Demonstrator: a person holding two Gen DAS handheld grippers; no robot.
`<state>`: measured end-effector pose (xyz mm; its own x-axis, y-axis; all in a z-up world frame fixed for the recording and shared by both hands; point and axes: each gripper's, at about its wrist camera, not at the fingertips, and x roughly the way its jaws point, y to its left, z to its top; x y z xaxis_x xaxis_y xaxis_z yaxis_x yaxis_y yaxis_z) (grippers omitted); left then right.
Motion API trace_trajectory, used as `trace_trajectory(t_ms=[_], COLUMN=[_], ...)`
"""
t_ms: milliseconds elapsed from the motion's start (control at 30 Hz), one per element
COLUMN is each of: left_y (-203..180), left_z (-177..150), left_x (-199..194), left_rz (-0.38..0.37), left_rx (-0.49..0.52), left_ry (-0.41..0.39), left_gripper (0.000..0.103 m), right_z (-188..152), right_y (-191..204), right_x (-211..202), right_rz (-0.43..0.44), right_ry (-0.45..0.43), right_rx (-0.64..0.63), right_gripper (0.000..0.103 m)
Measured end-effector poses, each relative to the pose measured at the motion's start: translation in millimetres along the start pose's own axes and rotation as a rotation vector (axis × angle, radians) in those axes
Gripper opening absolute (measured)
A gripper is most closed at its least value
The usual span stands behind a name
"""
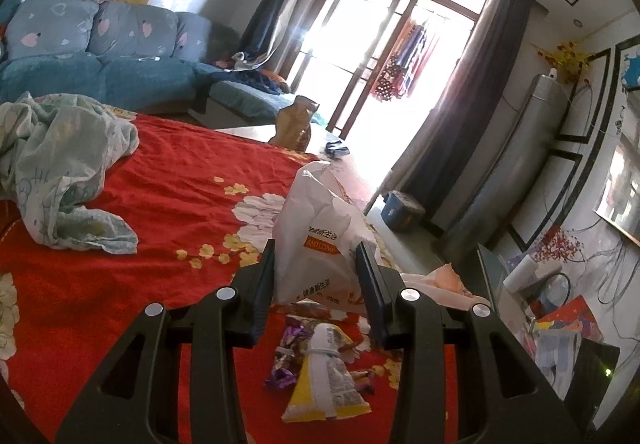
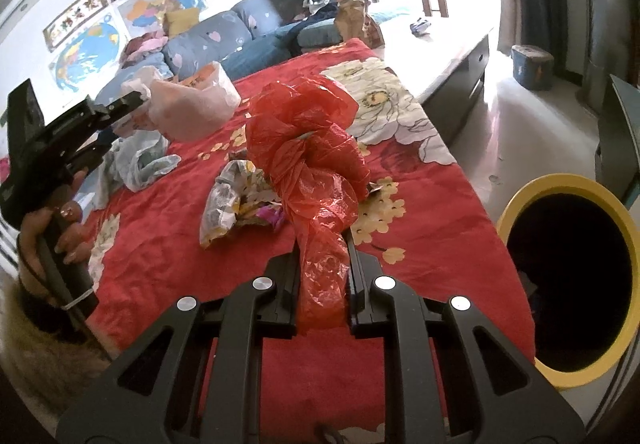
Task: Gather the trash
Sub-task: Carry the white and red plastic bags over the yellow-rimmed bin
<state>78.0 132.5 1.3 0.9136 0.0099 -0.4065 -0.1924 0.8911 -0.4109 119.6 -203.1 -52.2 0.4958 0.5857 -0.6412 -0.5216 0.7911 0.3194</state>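
Crumpled red plastic bag (image 2: 316, 180) sits clamped between the right gripper (image 2: 322, 268) jaws, hanging above the red floral cloth (image 2: 440, 212). Only this view shows the yellow-rimmed bin (image 2: 516, 212) just past the cloth's right edge. Left gripper (image 1: 316, 276) pinches a white bag (image 1: 316, 228) printed "AND COME"; below it lie a yellow-white wrapper (image 1: 324, 376) and purple candy wrappers (image 1: 286, 360).
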Motion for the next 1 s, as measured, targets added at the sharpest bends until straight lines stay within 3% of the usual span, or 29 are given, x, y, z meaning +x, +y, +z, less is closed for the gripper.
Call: trace_trajectory(t_ms=[333, 1000], left_y=[-23.3, -74.1], left_z=[-2.4, -24.6], left_x=[-8.6, 0.7], left_rz=[-0.034, -0.117], left_rx=[0.044, 0.140], left_ry=[-0.010, 0.047], left_gripper=[0.038, 0.038], right_z=[0.5, 4.7], right_y=[-9.9, -58.4], right_x=[-18.6, -56.3], right_rz=[-0.014, -0.112], right_ry=[-0.032, -0.114], right_rx=[0.013, 0.105], right_gripper=[0.011, 0.011])
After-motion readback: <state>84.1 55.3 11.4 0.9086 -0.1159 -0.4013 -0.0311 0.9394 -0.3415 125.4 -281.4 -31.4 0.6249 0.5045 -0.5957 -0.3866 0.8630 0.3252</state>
